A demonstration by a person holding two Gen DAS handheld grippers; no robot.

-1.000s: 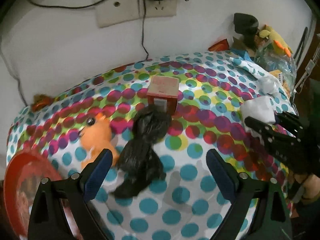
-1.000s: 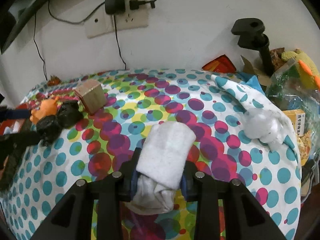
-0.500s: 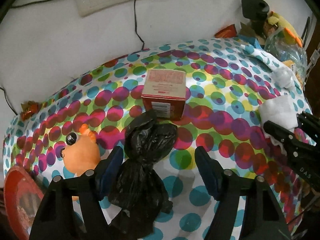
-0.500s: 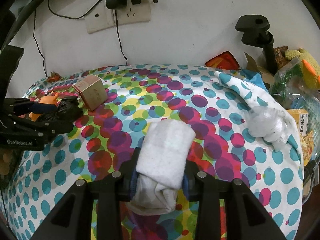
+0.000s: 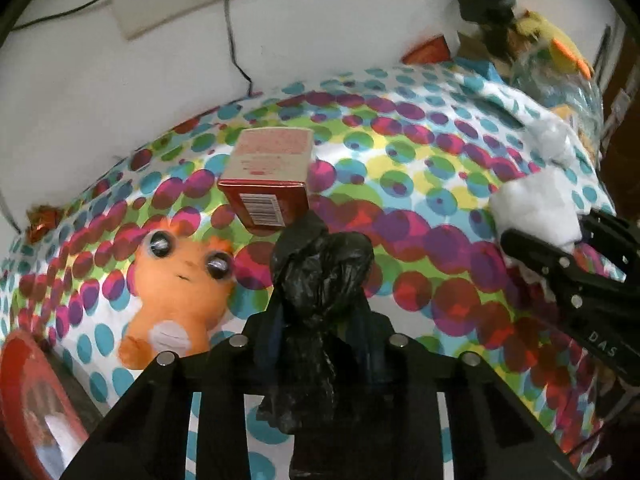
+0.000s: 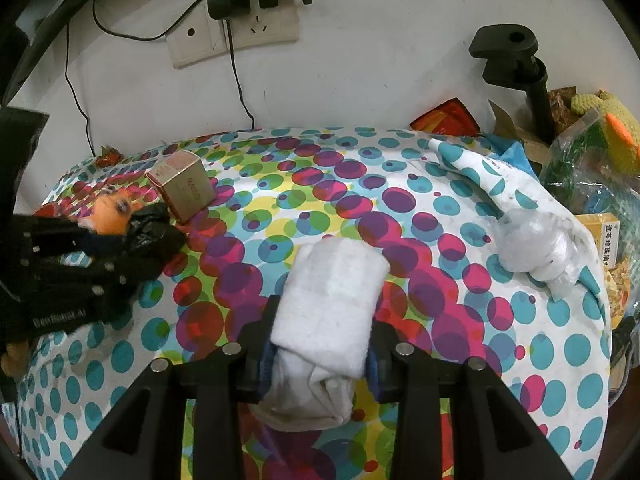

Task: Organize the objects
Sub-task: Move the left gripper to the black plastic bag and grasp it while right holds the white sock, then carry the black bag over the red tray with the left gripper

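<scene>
Both tools are loaded: the left gripper is clamped on the black plastic bag, which is at the left of the dotted tablecloth near the orange plush toy, and the right gripper is clamped on the rolled white towel near the cloth's front middle. This looks like the pick-up stage of the sorting; the next move calls for lifting each item and carrying it to a chosen spot, which I cannot identify. The red box is just beyond the bag, a clear crumpled bag lies to the towel's right, and both could obstruct a low carry.
</scene>
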